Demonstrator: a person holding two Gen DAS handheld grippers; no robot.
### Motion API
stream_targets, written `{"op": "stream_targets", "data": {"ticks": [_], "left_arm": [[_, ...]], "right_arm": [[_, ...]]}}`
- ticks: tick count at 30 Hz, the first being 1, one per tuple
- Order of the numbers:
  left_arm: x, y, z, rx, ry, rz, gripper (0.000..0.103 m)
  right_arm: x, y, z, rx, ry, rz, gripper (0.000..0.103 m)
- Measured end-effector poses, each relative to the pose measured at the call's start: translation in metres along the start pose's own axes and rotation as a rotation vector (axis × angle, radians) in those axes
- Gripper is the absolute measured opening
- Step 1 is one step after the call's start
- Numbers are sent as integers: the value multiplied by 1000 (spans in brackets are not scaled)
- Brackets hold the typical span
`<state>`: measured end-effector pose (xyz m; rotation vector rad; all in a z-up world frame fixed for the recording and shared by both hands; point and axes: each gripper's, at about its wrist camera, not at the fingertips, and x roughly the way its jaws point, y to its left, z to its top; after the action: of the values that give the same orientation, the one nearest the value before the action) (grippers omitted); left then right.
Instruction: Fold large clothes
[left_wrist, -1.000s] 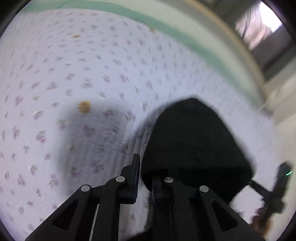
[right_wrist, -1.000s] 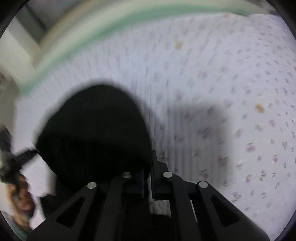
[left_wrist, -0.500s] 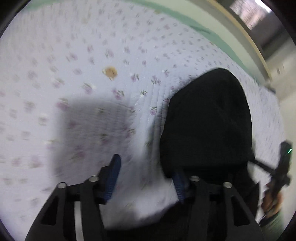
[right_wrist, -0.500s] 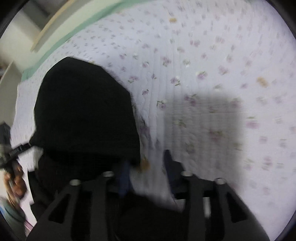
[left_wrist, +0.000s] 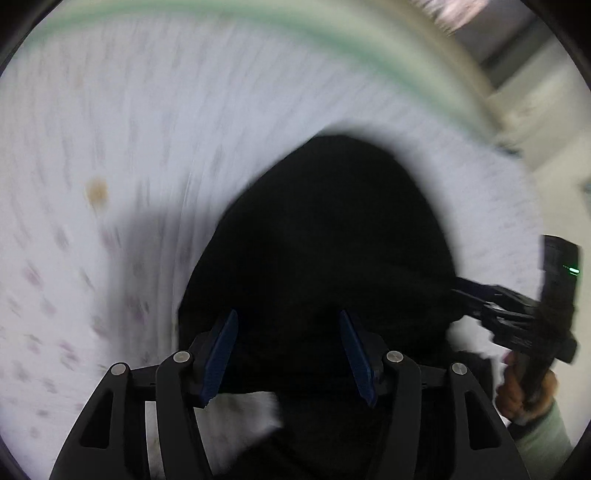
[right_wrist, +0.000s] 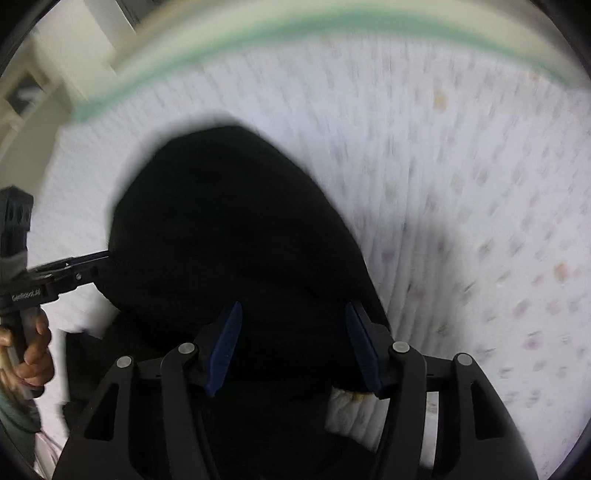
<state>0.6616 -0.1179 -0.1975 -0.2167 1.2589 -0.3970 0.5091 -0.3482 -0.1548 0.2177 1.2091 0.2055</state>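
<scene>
A black garment (left_wrist: 325, 240) lies folded on the floral bedsheet (left_wrist: 110, 147); it also shows in the right wrist view (right_wrist: 221, 229). My left gripper (left_wrist: 290, 354) is open, its blue pads wide apart over the garment's near edge, holding nothing. My right gripper (right_wrist: 293, 347) is open too, above the garment's near right part. Each gripper shows in the other's view: the right one (left_wrist: 517, 317) at the garment's right edge, the left one (right_wrist: 55, 277) at its left edge. Both views are motion-blurred.
The white sheet with small purple flowers (right_wrist: 461, 184) spreads around the garment. A green band (left_wrist: 332, 48) runs along the bed's far edge, with a pale wall and furniture (right_wrist: 55, 74) beyond. A brown spot (left_wrist: 96, 189) marks the sheet at left.
Both grippers were shut on the garment a second ago; they opened and let it go. It now lies flat, and both grippers have drawn back over its near edge.
</scene>
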Motion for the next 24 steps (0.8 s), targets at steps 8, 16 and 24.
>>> {"op": "stream_targets", "data": {"ticks": [8, 16, 24], "left_arm": [[-5, -10, -2, 61, -31, 45, 58], [-43, -20, -12, 61, -165, -44, 58], [3, 1, -7, 74, -64, 101, 58]], "right_arm": [[-4, 4, -9, -47, 3, -1, 62], [-38, 74, 66, -194, -178, 59, 62], [50, 42, 66, -128, 32, 48, 53]]}}
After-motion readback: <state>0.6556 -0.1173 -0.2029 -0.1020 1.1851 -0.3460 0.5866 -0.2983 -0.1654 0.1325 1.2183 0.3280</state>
